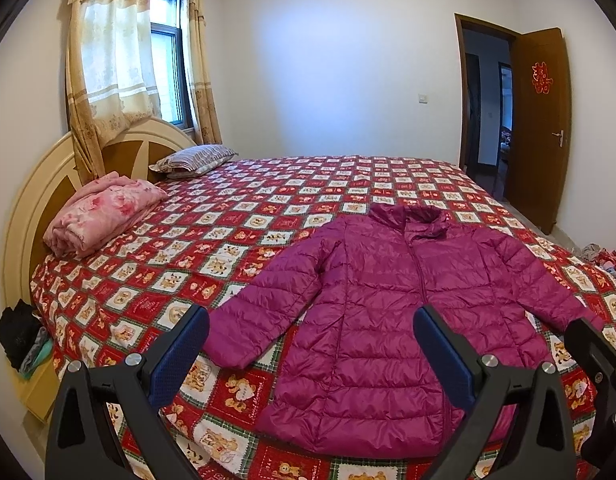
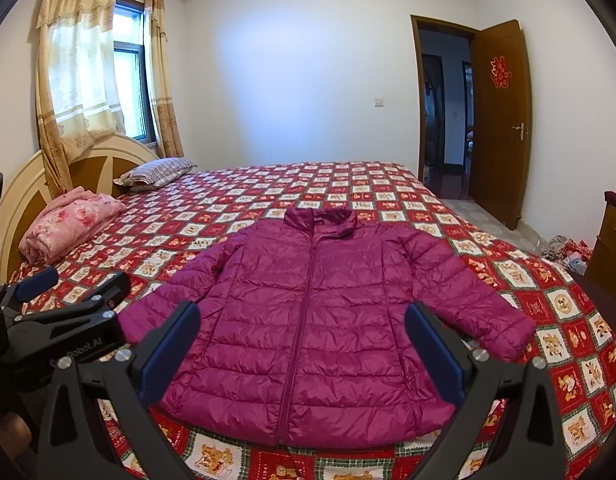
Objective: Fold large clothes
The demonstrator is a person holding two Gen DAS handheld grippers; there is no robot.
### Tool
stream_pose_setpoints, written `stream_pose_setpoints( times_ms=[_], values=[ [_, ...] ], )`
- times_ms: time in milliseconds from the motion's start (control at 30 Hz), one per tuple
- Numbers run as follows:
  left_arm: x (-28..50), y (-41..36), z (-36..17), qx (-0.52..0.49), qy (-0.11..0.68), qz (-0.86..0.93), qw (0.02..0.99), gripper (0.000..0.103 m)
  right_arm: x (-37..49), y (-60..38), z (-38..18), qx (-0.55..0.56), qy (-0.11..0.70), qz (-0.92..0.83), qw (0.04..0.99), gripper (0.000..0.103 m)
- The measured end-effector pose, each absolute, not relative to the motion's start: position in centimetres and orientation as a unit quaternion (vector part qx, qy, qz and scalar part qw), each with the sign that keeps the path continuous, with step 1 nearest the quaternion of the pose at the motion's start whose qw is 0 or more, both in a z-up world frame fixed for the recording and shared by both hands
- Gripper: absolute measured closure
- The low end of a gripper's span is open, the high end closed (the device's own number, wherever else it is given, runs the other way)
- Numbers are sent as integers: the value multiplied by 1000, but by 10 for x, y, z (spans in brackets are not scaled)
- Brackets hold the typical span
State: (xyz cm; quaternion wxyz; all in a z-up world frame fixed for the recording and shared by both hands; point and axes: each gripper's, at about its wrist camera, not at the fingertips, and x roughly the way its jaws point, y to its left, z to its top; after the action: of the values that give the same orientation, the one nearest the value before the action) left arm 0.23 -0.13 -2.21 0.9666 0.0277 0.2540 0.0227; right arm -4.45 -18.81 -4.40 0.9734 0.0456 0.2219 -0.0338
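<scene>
Jacket (image 2: 308, 320) first: your magenta quilted jacket lies flat and face up in the lower middle of both views, zipped closed, collar toward the top of the frame and hem toward the bottom. Both sleeves are spread out and angled down to the lower left and lower right. It rests on the bed (image 2: 567, 308), whose cover is a red check printed with bears.

Your right tongs (image 2: 302, 354) hang above the jacket's hem with the jaws spread wide, holding nothing. Your left tongs (image 1: 309, 354) are spread wide too and empty, above the jacket's left half, with the left sleeve cuff just inside the left finger. In the right wrist view you can see the left tongs at the left edge of the frame.

Farther off, a folded pink blanket (image 2: 64, 228) and a striped pillow (image 2: 158, 172) lie at the upper left by the headboard (image 2: 12, 196). A brown door (image 2: 503, 120) stands open at the upper right.
</scene>
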Motion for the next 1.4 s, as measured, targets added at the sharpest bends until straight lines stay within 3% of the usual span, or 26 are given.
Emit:
stream_pose_setpoints(
  times_ms=[833, 1300, 1367, 1400],
  values=[
    [102, -19, -131, 101, 360, 9, 928, 1, 5, -330, -143, 111, 351, -175, 913, 0],
    [158, -18, -139, 156, 360, 19, 920, 1, -18, -451, -170, 204, 349, -293, 866, 0],
    [164, -13, -145, 159, 363, 24, 918, 1, -15, -468, -179, 222, 362, -296, 856, 4],
    [167, -11, -148, 159, 365, 28, 917, 1, -14, -474, -184, 236, 367, -291, 852, 13]
  ],
)
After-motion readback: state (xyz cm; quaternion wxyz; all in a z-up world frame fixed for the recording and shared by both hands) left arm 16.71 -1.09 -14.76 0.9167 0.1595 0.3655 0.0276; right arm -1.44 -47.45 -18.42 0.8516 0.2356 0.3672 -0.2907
